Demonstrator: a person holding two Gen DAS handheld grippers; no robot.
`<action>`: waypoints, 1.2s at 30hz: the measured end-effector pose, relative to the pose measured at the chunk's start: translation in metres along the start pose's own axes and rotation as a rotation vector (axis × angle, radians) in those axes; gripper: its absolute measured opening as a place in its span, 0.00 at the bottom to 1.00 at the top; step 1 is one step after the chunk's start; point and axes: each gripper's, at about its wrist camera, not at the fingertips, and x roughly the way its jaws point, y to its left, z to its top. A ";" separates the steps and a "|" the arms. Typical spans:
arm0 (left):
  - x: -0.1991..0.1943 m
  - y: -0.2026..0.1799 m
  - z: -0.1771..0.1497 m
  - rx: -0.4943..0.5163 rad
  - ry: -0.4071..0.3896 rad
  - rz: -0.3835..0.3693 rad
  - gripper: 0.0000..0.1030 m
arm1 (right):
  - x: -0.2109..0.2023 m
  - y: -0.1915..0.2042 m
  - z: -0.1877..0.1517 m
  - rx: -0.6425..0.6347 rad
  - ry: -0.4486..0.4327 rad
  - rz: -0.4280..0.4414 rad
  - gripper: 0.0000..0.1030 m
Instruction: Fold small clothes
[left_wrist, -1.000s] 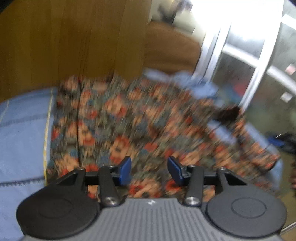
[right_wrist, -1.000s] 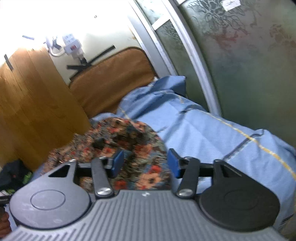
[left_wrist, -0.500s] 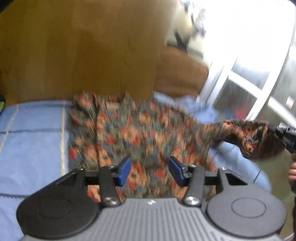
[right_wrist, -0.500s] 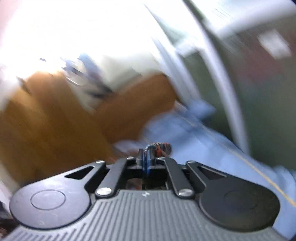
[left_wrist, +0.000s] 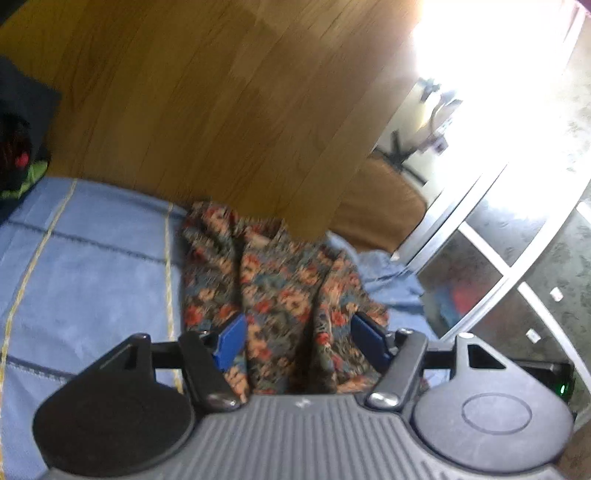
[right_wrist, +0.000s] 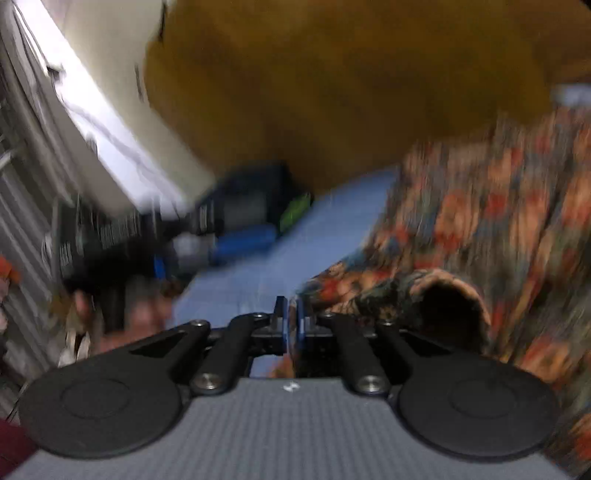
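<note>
Looks like a home bedroom: bed with blue bedsheet (left_wrist: 92, 258), wooden headboard (left_wrist: 207, 110) behind, patterned-glass door (left_wrist: 517, 258) right.

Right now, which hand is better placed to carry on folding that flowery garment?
The right. Its tool is nearly shut on the sleeve end of the flowery garment, so it can lay that sleeve across. The left tool has just been opening and only straddles the cloth on the blue bedsheet, gripping nothing.
</note>
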 end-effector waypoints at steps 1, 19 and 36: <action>0.006 -0.001 -0.001 0.007 0.013 0.007 0.63 | -0.002 -0.002 -0.004 -0.001 0.018 0.018 0.19; 0.081 -0.050 -0.028 0.191 0.212 0.081 0.05 | -0.028 -0.150 0.150 0.173 -0.141 -0.452 0.47; 0.061 0.032 0.018 -0.021 0.083 0.298 0.05 | -0.105 -0.093 0.091 -0.088 -0.144 -0.427 0.39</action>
